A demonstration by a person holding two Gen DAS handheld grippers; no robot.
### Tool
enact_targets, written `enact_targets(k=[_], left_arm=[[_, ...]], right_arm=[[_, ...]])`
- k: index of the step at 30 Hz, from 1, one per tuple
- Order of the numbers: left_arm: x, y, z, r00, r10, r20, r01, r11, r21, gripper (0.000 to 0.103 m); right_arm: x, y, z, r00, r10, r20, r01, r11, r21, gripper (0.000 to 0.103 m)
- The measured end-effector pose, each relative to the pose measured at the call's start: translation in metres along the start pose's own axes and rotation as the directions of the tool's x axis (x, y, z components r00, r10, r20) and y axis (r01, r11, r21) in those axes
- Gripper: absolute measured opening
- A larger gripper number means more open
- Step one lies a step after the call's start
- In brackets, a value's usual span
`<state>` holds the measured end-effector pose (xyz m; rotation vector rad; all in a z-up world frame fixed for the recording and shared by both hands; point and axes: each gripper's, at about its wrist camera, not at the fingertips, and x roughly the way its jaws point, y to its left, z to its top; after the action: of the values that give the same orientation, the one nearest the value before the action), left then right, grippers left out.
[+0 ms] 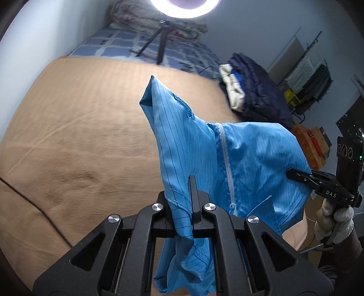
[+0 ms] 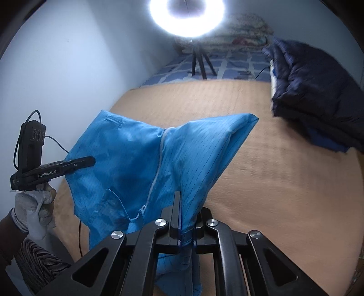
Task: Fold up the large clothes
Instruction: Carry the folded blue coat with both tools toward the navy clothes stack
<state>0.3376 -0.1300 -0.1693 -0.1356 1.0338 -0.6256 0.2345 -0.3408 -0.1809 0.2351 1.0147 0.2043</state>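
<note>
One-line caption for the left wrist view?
Left tongs and right tongs both clamp a blue zippered garment, held up over the tan bed cover.

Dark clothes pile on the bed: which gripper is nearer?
Right. The right gripper clamps the blue garment on the side toward the dark clothes pile; the left gripper grips its opposite side, farther from the pile.

Ring light [image 2: 186, 17] on tripod [image 1: 159, 43]; tan blanket [image 1: 79, 136]; folded dark jacket [image 2: 318, 95].
</note>
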Motion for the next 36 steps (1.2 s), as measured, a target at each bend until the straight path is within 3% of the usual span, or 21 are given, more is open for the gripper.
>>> enact_targets(k=[6,18,32,36], left_arm=[[-0.002,-0.037,0.025,0.995,-0.097,0.029,0.097,0.995,0.010,0.004],[0.019,-0.110,0.123,0.956,-0.278,0.093,0.270,0.958,0.095,0.004],[0.109,-0.193,0.231,0.922,-0.369,0.115,0.343,0.918,0.198,0.003],[0.144,-0.213,0.260,0.923,-0.368,0.109,0.337,0.914,0.227,0.003]], right_arm=[[-0.053,-0.025,0.008,0.997,-0.029,0.077,0.028,0.999,0.018,0.003],[-0.140,-0.117,0.050,0.964,-0.144,0.225,0.129,0.989,0.078,0.003],[-0.152,-0.237,0.135,0.911,-0.257,0.323,0.209,0.962,0.175,0.003],[-0.140,-0.274,0.158,0.901,-0.276,0.334,0.216,0.954,0.206,0.003]])
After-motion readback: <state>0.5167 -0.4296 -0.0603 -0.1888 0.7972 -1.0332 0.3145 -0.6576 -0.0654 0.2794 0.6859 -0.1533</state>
